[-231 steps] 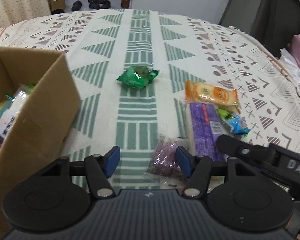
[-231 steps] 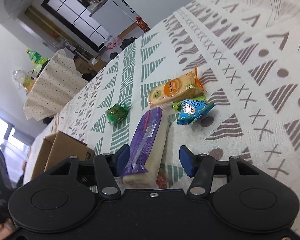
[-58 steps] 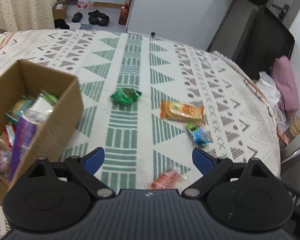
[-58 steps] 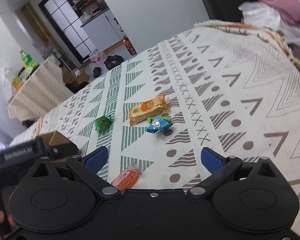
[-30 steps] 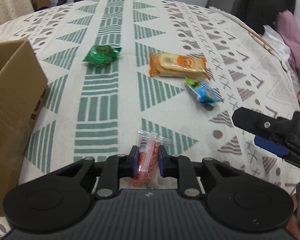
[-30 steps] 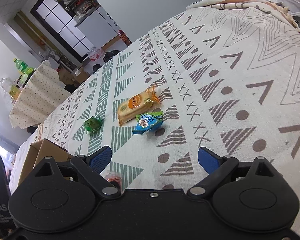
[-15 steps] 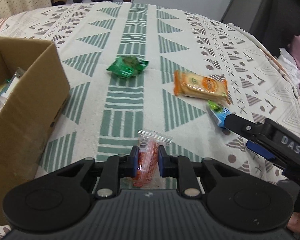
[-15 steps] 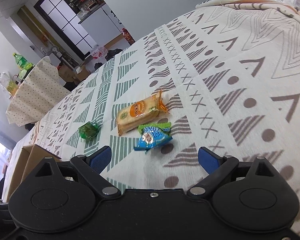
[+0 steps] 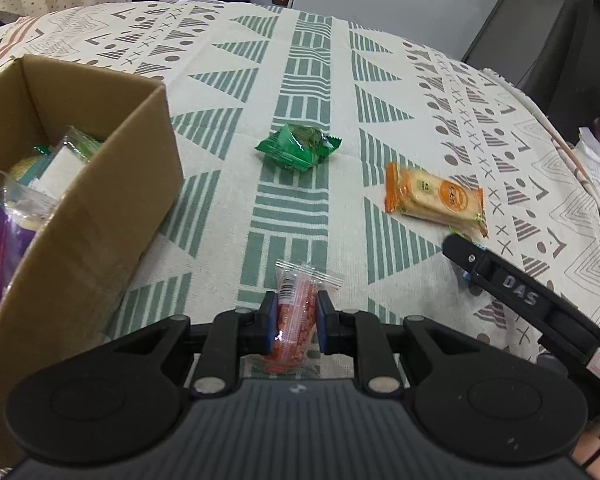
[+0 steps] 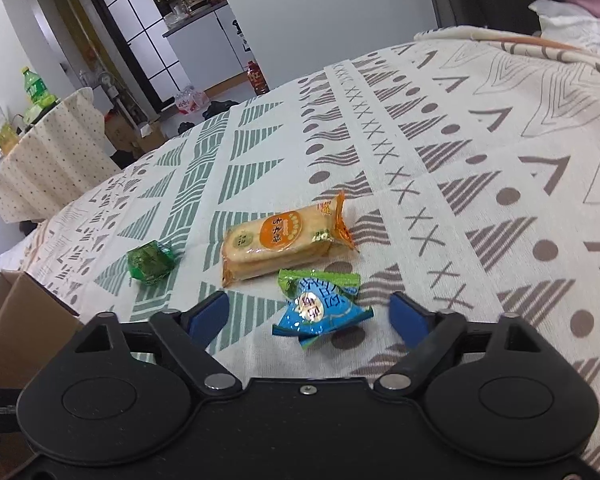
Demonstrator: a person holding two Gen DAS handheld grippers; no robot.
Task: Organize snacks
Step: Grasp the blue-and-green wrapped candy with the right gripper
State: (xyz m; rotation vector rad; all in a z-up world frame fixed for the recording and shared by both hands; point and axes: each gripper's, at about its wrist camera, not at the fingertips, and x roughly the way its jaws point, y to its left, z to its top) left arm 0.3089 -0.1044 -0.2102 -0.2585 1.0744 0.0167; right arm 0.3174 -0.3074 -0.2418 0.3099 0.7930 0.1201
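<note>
My left gripper (image 9: 296,324) is shut on a small clear packet of orange-red snacks (image 9: 296,316), held just above the patterned tablecloth. A cardboard box (image 9: 80,216) holding several snack packs stands to its left. A green packet (image 9: 298,148) and an orange cracker pack (image 9: 434,196) lie on the cloth ahead. My right gripper (image 10: 310,316) is open, its fingers on either side of a blue-green packet (image 10: 320,306) on the cloth. The cracker pack (image 10: 284,238) and green packet (image 10: 150,260) lie beyond it.
The right gripper's black finger (image 9: 512,284) reaches in at the right of the left wrist view, over the blue packet. The box corner (image 10: 16,312) shows at the left of the right wrist view. A dotted-cloth table (image 10: 48,156) with bottles stands beyond the bed-like surface.
My left gripper closed on the orange-red packet, lifted it and swung left toward the box. My right gripper, still open, moved forward until its fingers flank the blue-green packet.
</note>
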